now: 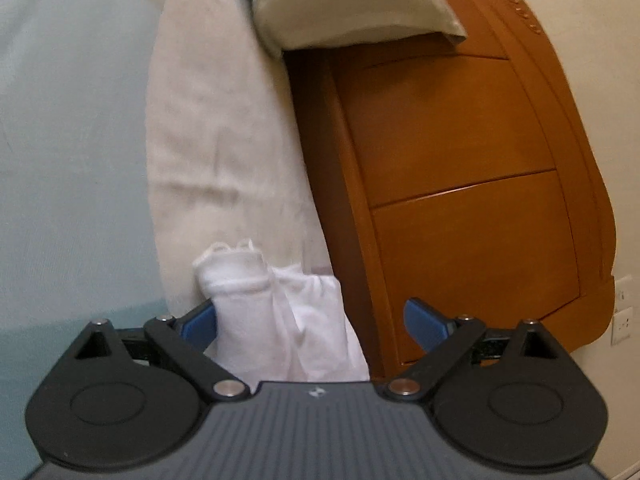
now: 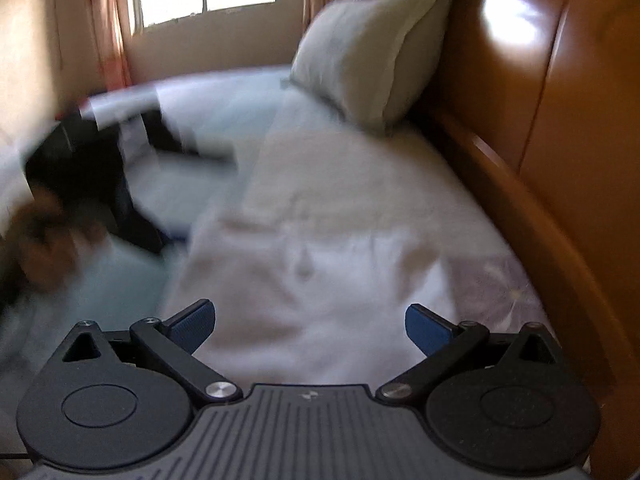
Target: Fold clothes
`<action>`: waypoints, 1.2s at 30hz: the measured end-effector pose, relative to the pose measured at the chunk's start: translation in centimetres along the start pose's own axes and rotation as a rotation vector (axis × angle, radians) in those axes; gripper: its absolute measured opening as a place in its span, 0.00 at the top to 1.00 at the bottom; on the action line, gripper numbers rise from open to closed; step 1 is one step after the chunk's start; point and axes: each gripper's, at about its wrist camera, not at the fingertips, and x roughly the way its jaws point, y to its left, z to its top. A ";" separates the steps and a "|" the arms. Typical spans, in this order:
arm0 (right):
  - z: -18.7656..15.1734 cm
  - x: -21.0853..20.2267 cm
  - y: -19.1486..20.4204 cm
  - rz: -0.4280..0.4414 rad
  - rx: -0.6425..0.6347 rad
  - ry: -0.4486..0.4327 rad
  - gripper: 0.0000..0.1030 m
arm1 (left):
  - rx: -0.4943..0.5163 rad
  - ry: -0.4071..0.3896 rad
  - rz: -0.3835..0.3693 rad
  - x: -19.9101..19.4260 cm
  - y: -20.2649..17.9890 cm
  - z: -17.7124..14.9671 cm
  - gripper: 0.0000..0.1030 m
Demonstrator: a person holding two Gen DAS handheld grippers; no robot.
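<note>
The left tool (image 1: 310, 320) stands with its jaws wide apart. A bunched white garment (image 1: 276, 320) sits in the gap, touching the left blue pad (image 1: 200, 322) and clear of the other; whether that edge is caught or merely resting there cannot be told. The bunch stands up between the pads, so it appears lifted off the bed (image 1: 72, 160), probably to carry a layer over.

The right tool (image 2: 310, 326) is also spread wide and holds nothing. It hovers above the white cloth (image 2: 320, 248) spread on the bed, near the wooden headboard (image 2: 560, 160) and below the pillow (image 2: 368, 52). Open jaws over a flat layer suit either a fresh pinch or a release just made; the blurred view does not settle which.

The left tool appears in the right view as a dark smear (image 2: 80, 168), held by a hand (image 2: 44, 240).

The cloth lies partly flat, partly gathered; fold state is undetermined.
</note>
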 end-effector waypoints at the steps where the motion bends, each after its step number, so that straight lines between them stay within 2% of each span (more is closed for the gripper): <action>1: -0.8 1.3 0.0 -0.026 -0.011 0.036 0.00 | 0.023 -0.004 0.026 -0.5 -0.2 0.2 0.08; 3: -2.0 2.6 0.0 -0.045 -0.031 0.039 0.00 | 0.119 0.001 0.130 -1.6 -0.9 -0.1 0.08; 6: -1.4 2.0 0.8 -0.050 -0.046 0.016 0.00 | 0.294 0.056 0.301 -2.7 -2.1 -1.3 0.08; 9: -0.1 0.9 2.0 -0.051 -0.057 -0.024 0.00 | 0.466 0.128 0.424 -3.7 -2.8 -3.4 0.08; 12: 1.6 2.0 2.7 -0.102 -0.061 -0.038 0.00 | 0.619 0.156 0.515 -4.6 -3.3 -6.0 0.07; 13: 2.1 3.2 2.3 -0.113 -0.028 -0.023 0.00 | 0.652 0.157 0.536 -4.9 -3.4 -6.7 0.07; 16: 2.2 7.3 1.7 -0.039 0.091 0.048 0.00 | 0.696 0.153 0.565 -6.3 -3.3 -8.0 0.07; 18: 2.0 8.2 3.1 -0.069 0.032 0.024 0.00 | 0.714 0.150 0.578 -7.1 -3.2 -8.6 0.07; 21: 3.3 7.6 4.3 -0.038 0.026 0.055 0.00 | 0.741 0.146 0.597 -8.4 -3.0 -9.6 0.07; 22: 3.7 7.1 4.4 -0.024 0.033 0.025 0.00 | 0.750 0.144 0.603 -8.8 -3.0 -9.9 0.07; 24: 4.3 6.6 4.2 -0.076 0.055 -0.026 0.00 | 0.768 0.142 0.616 -9.6 -2.8 -10.5 0.07; 25: 4.6 7.0 3.9 -0.105 0.084 -0.024 0.00 | 0.767 0.139 0.616 -9.7 -2.7 -10.6 0.07; 26: 4.8 7.7 3.5 -0.122 0.114 -0.014 0.00 | 0.764 0.138 0.614 -9.9 -2.6 -10.6 0.07; 28: 4.3 9.9 3.2 -0.088 0.156 0.054 0.00 | 0.756 0.137 0.612 -10.1 -2.4 -10.7 0.07; 30: 3.9 10.4 4.5 -0.112 0.085 0.036 0.00 | 0.751 0.134 0.610 -10.4 -2.3 -10.8 0.07; 33: 5.0 9.5 3.6 -0.065 0.122 0.045 0.00 | 0.749 0.124 0.608 -11.0 -2.2 -10.8 0.07; 34: 5.2 8.6 3.0 -0.050 0.135 0.013 0.00 | 0.743 0.119 0.607 -11.2 -2.1 -10.7 0.07; 36: 5.1 8.1 1.2 -0.069 0.164 -0.006 0.00 | 0.733 0.115 0.604 -11.5 -1.9 -10.7 0.07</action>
